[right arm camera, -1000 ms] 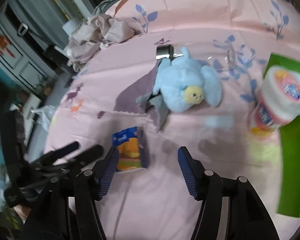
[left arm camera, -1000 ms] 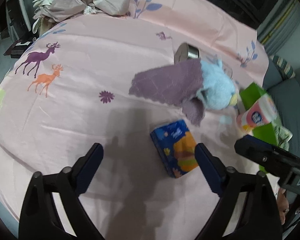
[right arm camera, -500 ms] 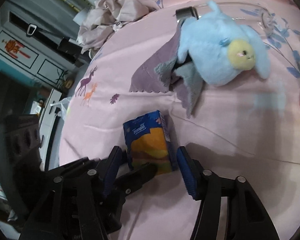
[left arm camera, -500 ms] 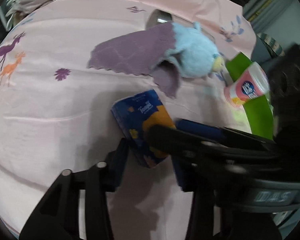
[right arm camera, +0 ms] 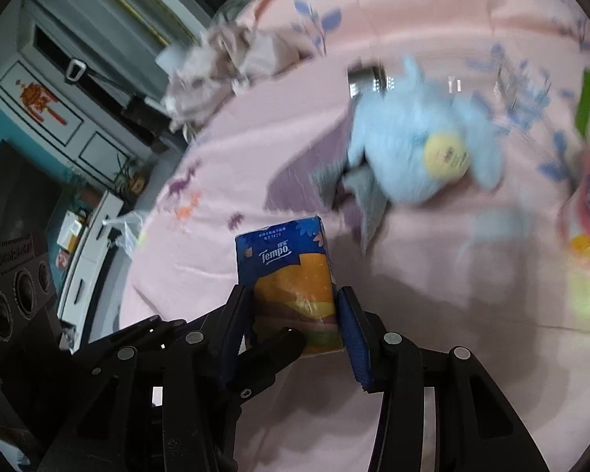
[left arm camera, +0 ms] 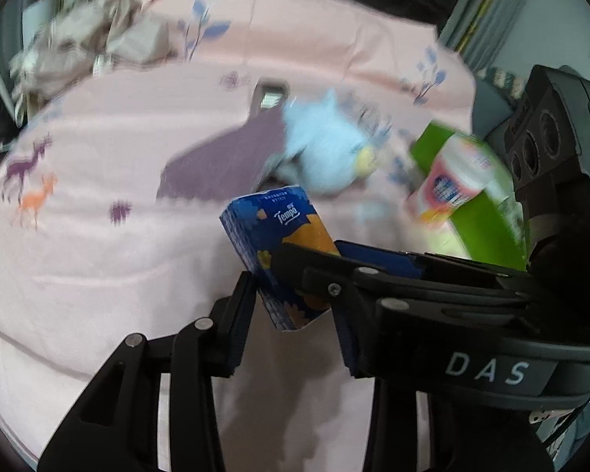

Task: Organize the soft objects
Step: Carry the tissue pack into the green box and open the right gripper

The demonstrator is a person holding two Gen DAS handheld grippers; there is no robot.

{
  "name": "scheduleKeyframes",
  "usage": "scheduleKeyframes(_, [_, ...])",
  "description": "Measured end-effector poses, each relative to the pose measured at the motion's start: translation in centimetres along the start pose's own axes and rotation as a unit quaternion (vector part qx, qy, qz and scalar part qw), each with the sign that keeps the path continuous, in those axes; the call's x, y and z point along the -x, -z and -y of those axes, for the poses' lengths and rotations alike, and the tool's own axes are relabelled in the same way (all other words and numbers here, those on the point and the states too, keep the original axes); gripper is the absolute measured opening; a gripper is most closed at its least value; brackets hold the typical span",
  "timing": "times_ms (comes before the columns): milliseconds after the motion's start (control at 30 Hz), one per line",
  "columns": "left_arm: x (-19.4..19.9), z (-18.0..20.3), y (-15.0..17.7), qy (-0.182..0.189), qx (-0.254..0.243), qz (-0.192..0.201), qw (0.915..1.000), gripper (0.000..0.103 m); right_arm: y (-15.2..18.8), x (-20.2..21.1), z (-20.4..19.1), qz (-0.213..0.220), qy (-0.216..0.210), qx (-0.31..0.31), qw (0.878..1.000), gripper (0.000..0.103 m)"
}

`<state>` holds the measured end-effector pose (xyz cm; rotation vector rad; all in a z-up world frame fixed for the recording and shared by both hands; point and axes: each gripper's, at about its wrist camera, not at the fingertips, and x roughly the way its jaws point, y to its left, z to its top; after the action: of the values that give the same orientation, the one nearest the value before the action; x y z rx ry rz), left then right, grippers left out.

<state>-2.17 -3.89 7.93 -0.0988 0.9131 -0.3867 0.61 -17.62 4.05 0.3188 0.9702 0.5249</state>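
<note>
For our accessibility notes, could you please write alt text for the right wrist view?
The right gripper is closing on a blue and orange tissue pack, with the left gripper reaching in from the left beside it. Behind, blurred on the pink sheet, lie a light blue plush toy and a purple cloth.

The tissue pack (right arm camera: 291, 283) sits in front of the cloth (right arm camera: 306, 169). The plush toy (right arm camera: 417, 145) lies on the cloth.
</note>
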Motion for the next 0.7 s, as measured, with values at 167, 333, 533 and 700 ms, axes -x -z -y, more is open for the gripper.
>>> scheduleKeyframes(167, [2.5,4.1,-1.6,0.01,-0.043,0.062,0.9971,0.037,-0.6,6.0,-0.1,0.076,0.012,0.01,0.997,0.048])
scheduleKeyframes(333, [3.8,8.5,-2.6,0.028,-0.087,0.093,0.9915,0.037,-0.3,11.3,0.8,0.133,0.032,0.005,0.991,0.048])
scheduleKeyframes(533, [4.3,13.8,-4.1,0.063,-0.149,0.123,0.9791,0.037,-0.1,16.8,3.3,0.202,0.051,-0.021,0.978,0.048])
scheduleKeyframes(700, [3.3,18.0,-4.8,0.087,-0.184,0.129,0.9705,0.037,0.7,20.4,6.5,0.24,0.062,-0.059,0.967,0.048])
